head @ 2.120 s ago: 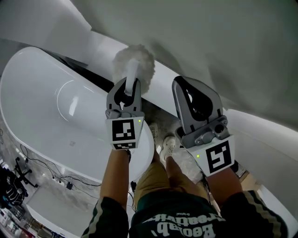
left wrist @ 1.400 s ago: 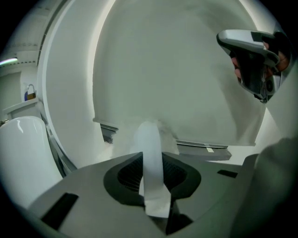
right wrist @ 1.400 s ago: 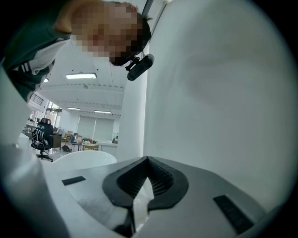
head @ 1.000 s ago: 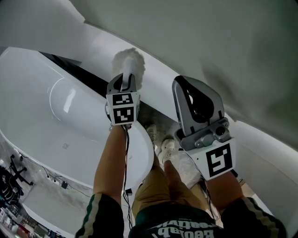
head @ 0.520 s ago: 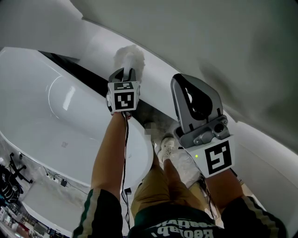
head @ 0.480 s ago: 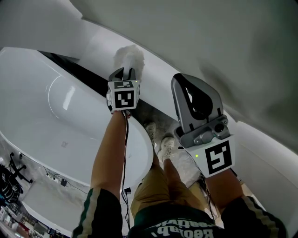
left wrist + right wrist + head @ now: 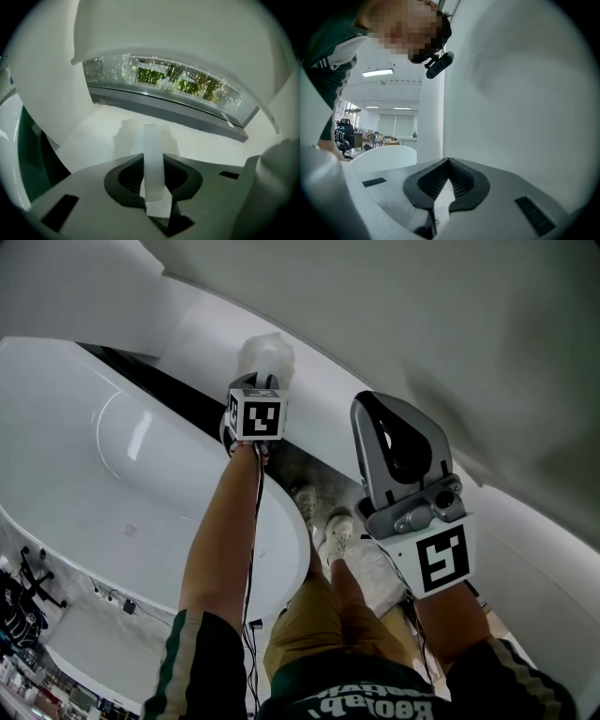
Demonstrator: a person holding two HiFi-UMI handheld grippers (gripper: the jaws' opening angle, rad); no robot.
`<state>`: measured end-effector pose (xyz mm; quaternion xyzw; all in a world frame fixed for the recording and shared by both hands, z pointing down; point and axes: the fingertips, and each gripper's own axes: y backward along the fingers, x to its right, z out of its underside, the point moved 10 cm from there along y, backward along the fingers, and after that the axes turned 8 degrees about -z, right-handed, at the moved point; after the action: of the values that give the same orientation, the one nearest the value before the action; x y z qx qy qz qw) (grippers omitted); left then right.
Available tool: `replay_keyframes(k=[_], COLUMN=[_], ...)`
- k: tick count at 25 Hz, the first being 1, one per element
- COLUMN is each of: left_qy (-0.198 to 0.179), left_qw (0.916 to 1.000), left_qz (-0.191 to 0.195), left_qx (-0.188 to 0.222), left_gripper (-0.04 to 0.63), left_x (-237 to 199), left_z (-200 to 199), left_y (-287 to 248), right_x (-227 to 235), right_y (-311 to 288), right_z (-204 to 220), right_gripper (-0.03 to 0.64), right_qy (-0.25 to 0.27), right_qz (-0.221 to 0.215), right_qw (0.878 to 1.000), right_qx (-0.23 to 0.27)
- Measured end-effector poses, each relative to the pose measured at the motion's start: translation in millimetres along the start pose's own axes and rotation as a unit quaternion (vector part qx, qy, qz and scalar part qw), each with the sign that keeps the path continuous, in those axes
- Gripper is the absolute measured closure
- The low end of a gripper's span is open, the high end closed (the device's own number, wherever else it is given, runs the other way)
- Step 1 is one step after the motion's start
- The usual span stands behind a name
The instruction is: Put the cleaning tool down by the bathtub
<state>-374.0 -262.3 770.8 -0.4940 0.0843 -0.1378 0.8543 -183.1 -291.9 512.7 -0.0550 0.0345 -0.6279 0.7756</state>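
Note:
The cleaning tool is a fluffy white duster [image 7: 265, 356] on a flat white handle [image 7: 153, 173]. My left gripper [image 7: 260, 382] is shut on that handle and points steeply down, holding the fluffy head [image 7: 140, 137] just over the white ledge [image 7: 197, 140] beside the bathtub [image 7: 112, 474]. In the head view its marker cube [image 7: 257, 415] hides the jaws. My right gripper [image 7: 379, 414] hovers to the right, shut with nothing in it; in its own view the right gripper [image 7: 449, 162] faces a bare white wall.
A dark gap [image 7: 173, 395] runs between the tub rim and the white ledge. The person's shoes [image 7: 328, 526] stand on the floor by the tub's end. Cables [image 7: 112, 601] trail on the floor at lower left. A glass strip [image 7: 164, 84] lines the ledge's far side.
The left gripper has sunk toward the ledge and tipped further down, so its marker cube now faces the head camera; the duster went down with it. The right gripper has barely shifted.

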Motion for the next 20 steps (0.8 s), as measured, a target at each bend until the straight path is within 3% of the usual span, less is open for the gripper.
replay_keyframes(k=[3, 13, 17, 20], left_qy=[-0.005, 0.008, 0.016, 0.015], left_qw=[0.9999, 0.9999, 0.9996, 0.9995], left_qz=[0.007, -0.006, 0.016, 0.009], left_qx=[-0.013, 0.002, 0.016, 0.028], left_gripper=[0.503, 0.500, 0.404, 0.393], left_x=[2, -1, -2, 3], left_z=[7, 18, 25, 26], left_y=[-8, -27, -31, -28], right_x=[-1, 7, 4, 6], right_y=[1, 0, -5, -1], right_z=[2, 24, 30, 30], right_gripper=[0.601, 0.601, 0.601, 0.601], right_qy=[0.006, -0.007, -0.007, -0.011], right_qz=[-0.003, 0.008, 0.007, 0.007], right_qw=[1.000, 1.000, 1.000, 1.000], right_qx=[-0.003, -0.013, -0.012, -0.013])
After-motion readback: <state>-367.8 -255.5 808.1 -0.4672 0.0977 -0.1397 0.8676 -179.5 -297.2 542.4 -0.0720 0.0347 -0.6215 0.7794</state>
